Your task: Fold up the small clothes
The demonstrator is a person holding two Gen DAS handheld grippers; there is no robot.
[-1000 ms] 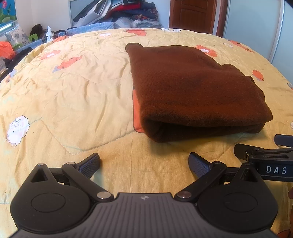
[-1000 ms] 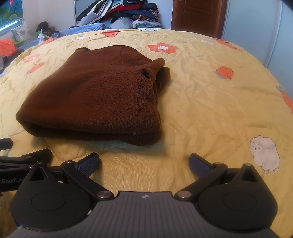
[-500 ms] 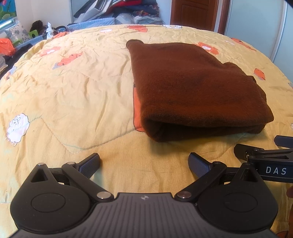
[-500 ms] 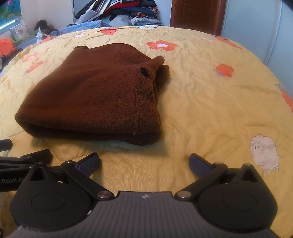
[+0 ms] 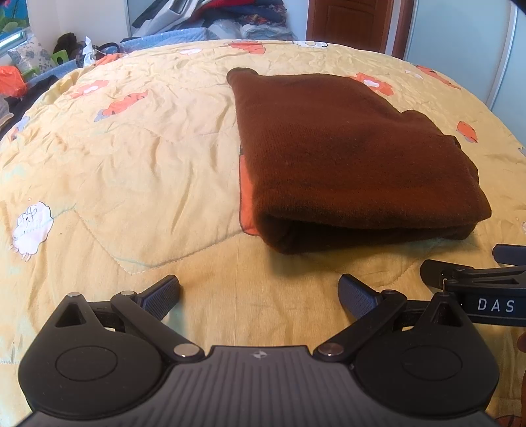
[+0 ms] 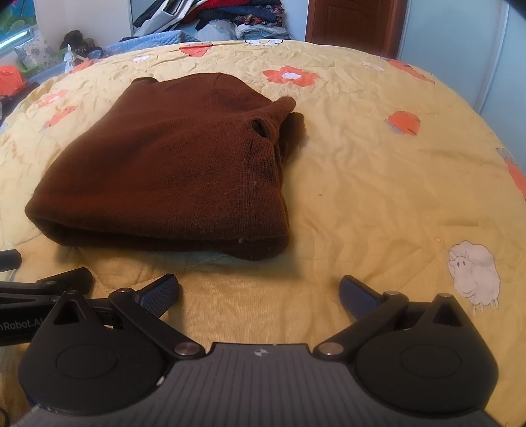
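Both tools have eased slightly forward and lower over the last second, so the bedroom clutter at the back sits higher in each view, while the folded garment has not shifted on the bed.

The left tool (image 5: 259, 290) hovers just above the yellow quilt (image 5: 131, 170), its 2 fingers spread wide with nothing between them. The right tool (image 6: 259, 290) is in the same state, fingers wide apart and empty. Each tool shows at the edge of the other's view, side by side and close together: the right one pokes in at the right edge of the left wrist view, and the left one at the left edge of the right wrist view.

The brown sweater (image 5: 348, 154) lies folded into a thick, roughly rectangular bundle in the middle of the bed, just ahead of both tools and apart from them. Its rounded folded edge faces the tools. In the right wrist view the sweater (image 6: 177, 170) shows a small opening and a loose flap of fabric at its far right corner.

The quilt is printed with orange flowers and white sheep. A pile of clothes (image 6: 213, 13) sits behind the bed, with a brown door (image 6: 355, 23) to its right.
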